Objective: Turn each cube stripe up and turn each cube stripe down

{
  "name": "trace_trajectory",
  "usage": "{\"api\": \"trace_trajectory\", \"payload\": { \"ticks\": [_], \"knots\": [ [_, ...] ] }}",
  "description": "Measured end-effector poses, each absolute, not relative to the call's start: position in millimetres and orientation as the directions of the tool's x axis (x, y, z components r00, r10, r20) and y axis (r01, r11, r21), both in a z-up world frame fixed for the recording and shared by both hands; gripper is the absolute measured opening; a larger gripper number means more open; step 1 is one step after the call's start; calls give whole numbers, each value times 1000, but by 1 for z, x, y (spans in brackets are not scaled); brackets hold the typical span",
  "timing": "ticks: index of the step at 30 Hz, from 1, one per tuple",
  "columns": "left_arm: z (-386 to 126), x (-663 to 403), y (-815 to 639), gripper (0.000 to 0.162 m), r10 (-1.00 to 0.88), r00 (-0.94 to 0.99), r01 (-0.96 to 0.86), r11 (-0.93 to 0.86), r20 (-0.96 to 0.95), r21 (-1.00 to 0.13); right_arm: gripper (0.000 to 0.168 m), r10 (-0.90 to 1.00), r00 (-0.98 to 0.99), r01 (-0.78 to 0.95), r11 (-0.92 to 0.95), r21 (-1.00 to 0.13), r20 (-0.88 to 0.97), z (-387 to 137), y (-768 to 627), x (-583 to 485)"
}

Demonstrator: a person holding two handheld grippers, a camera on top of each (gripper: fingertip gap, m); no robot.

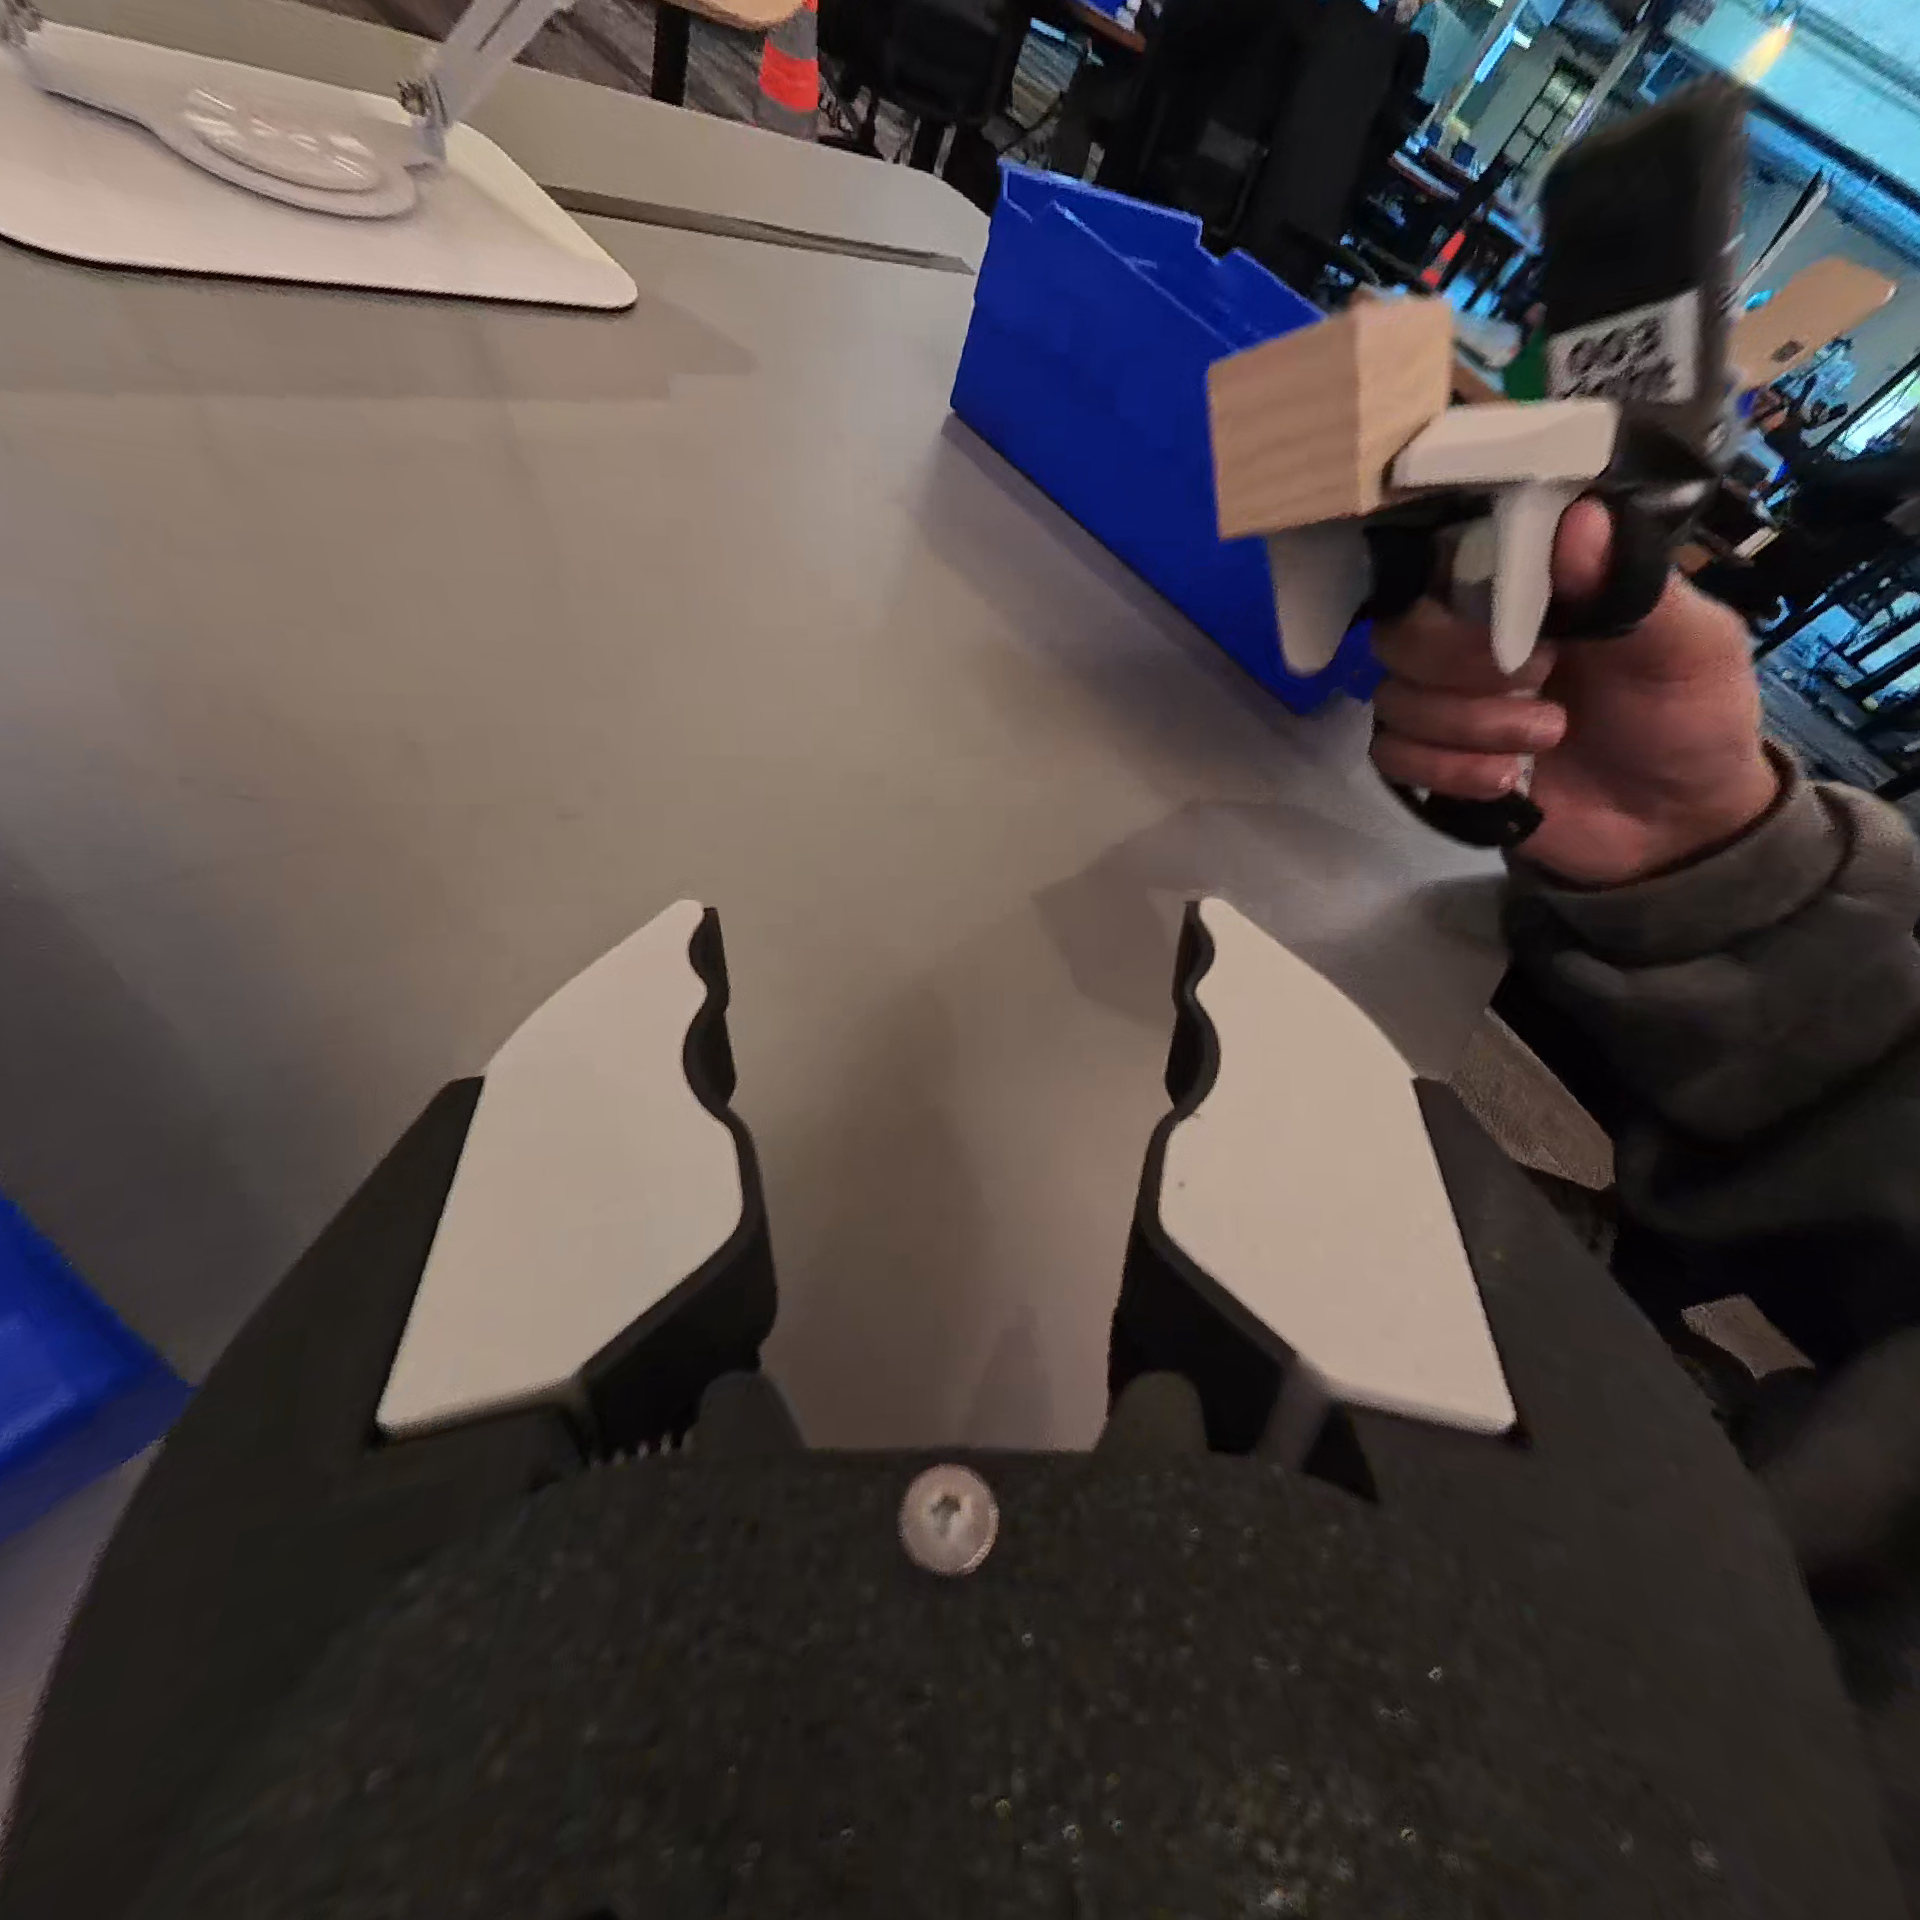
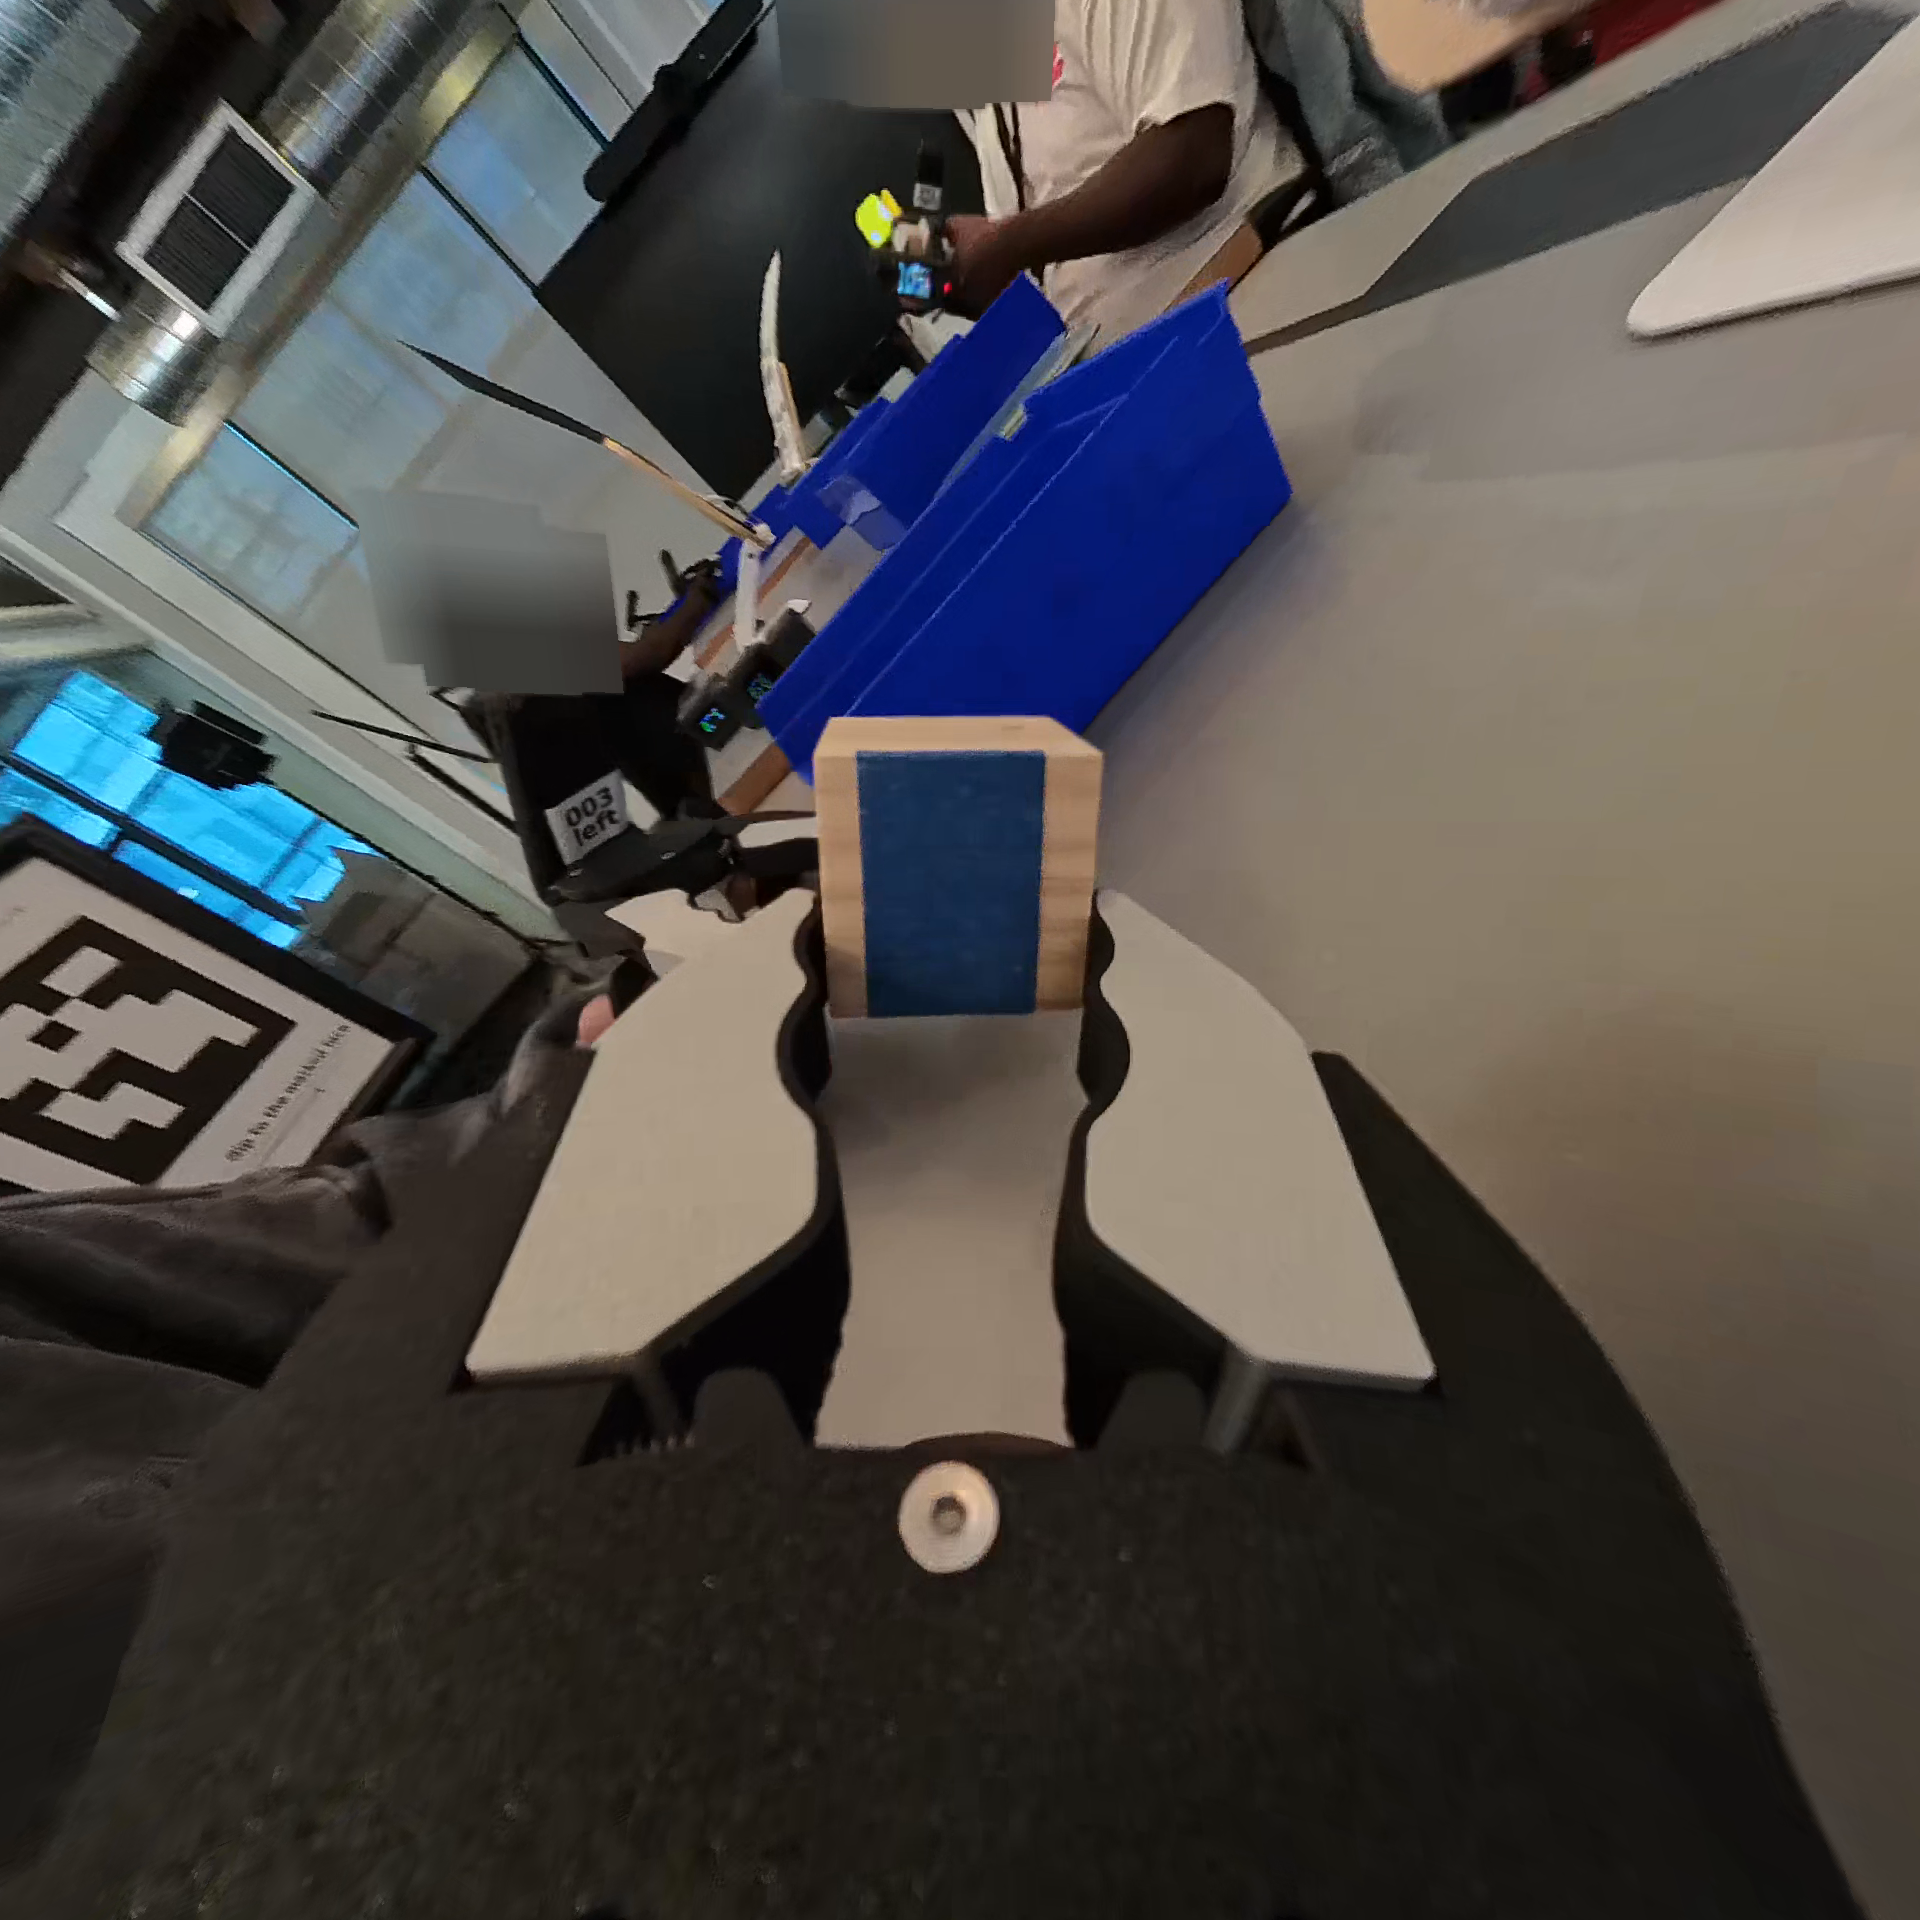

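Observation:
My right gripper (image 2: 954,940) is shut on a wooden cube (image 2: 956,873) and holds it in the air above the grey table (image 2: 1558,831). The cube's blue stripe (image 2: 948,883) faces the right wrist camera. In the left wrist view the same cube (image 1: 1325,416) shows plain wood sides, held by the right gripper (image 1: 1382,488) at the upper right, rolled on its side in a person's hand (image 1: 1590,727). My left gripper (image 1: 951,925) is open and empty, low over the bare table (image 1: 520,675).
A blue bin (image 1: 1122,416) stands on the table behind the held cube; it also shows in the right wrist view (image 2: 1039,582). A white flat stand base (image 1: 312,229) lies at the far left. Another blue bin's corner (image 1: 52,1351) shows at the left edge. People work farther off.

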State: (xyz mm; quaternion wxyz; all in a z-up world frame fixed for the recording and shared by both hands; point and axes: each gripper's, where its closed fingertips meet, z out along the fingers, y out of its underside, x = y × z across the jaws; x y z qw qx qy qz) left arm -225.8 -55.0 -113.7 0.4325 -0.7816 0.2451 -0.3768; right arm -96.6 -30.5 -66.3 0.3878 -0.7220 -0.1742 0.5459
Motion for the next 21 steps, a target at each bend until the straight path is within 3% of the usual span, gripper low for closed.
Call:
{"api": "trace_trajectory", "payload": {
  "ticks": [4,9,12,14,17,21],
  "knots": [
    [-111,-216,-63,81,-733,549,-69,-519,402,-852,45,698,544,-116,-488,-865,-466,-22,-11,-44],
    [-111,-208,-72,79,-763,523,-112,-503,380,-857,45,417,874,-59,-421,-905,-250,25,46,88],
    [-113,-204,-74,79,-769,511,-129,-510,383,-851,45,187,974,5,-573,-820,-125,-5,86,160],
    [-116,-203,-76,79,-769,506,-140,-519,390,-843,46,101,993,32,-712,-702,-57,-46,108,190],
    [-116,-201,-78,78,-772,490,-142,-530,405,-836,46,48,998,19,-862,-506,-45,-110,127,210],
    [-116,-201,-79,77,-771,487,-145,-534,410,-833,46,20,1000,23,-918,-396,12,-154,144,222]
  ]
}}
